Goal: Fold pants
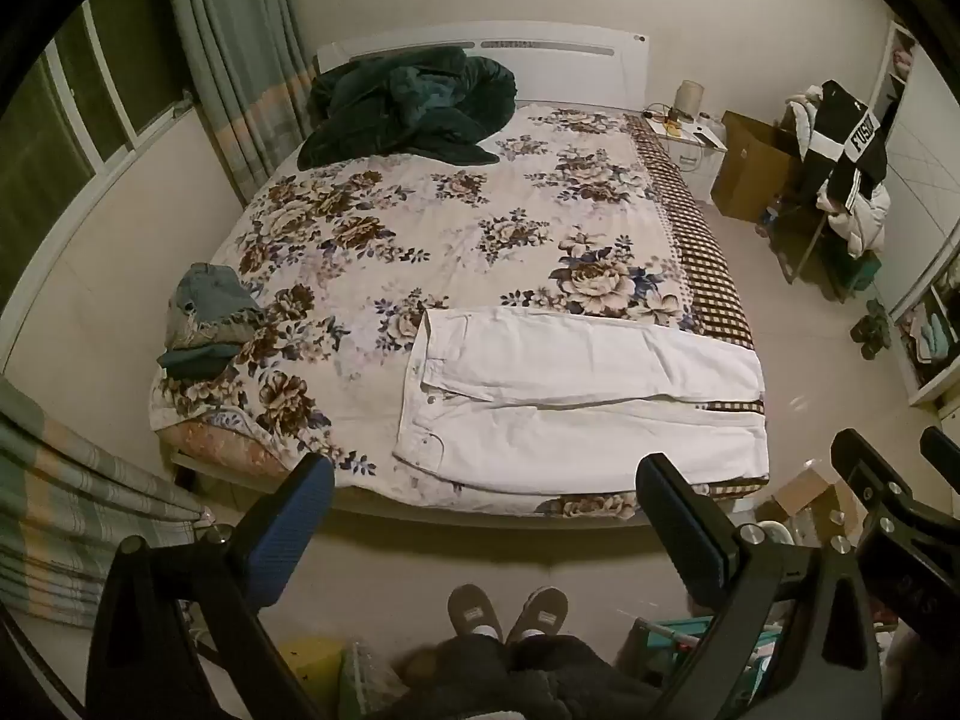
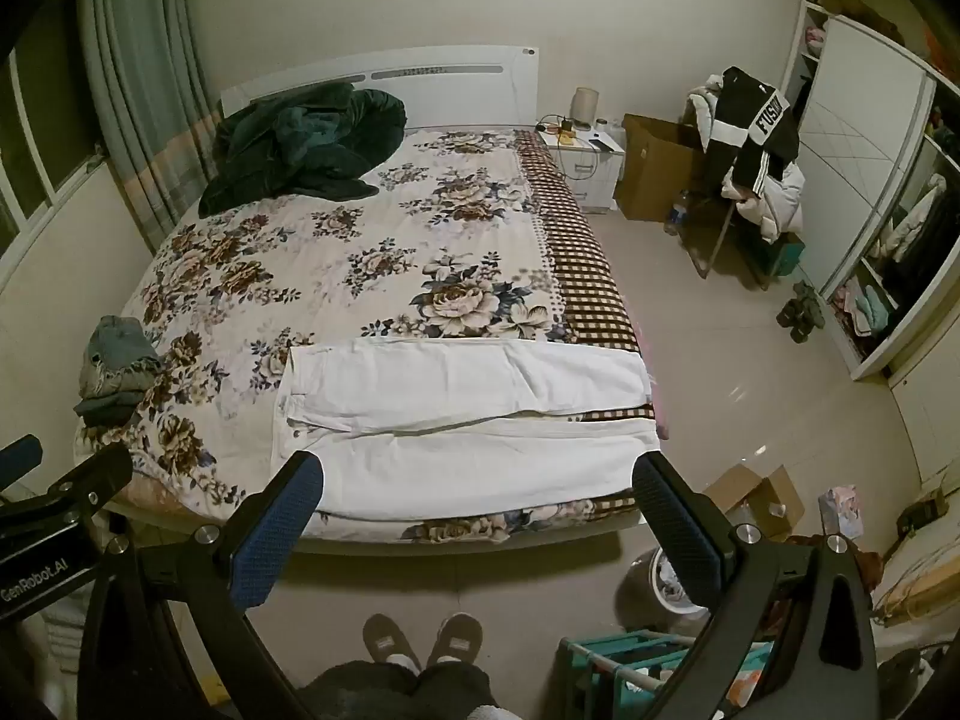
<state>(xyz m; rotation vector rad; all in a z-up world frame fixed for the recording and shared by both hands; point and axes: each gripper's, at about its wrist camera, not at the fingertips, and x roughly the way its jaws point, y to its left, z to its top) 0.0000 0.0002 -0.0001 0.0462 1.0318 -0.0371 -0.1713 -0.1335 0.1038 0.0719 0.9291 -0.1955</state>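
White pants [image 1: 576, 396] lie spread flat across the foot of the floral bed [image 1: 420, 228], waistband to the left, both legs running right to the bed's edge. They also show in the right wrist view [image 2: 468, 420]. My left gripper [image 1: 483, 480] is open and empty, held above the floor in front of the bed. My right gripper [image 2: 477, 483] is open and empty, also short of the bed, and shows at the right of the left wrist view [image 1: 888, 456]. Neither gripper touches the pants.
A stack of folded jeans [image 1: 210, 312] sits at the bed's left edge. A dark green blanket [image 1: 408, 108] lies by the headboard. My slippered feet [image 1: 510, 606] stand on the floor. Cardboard boxes [image 2: 756, 498], a basket and a clothes-laden chair [image 2: 750, 162] stand to the right.
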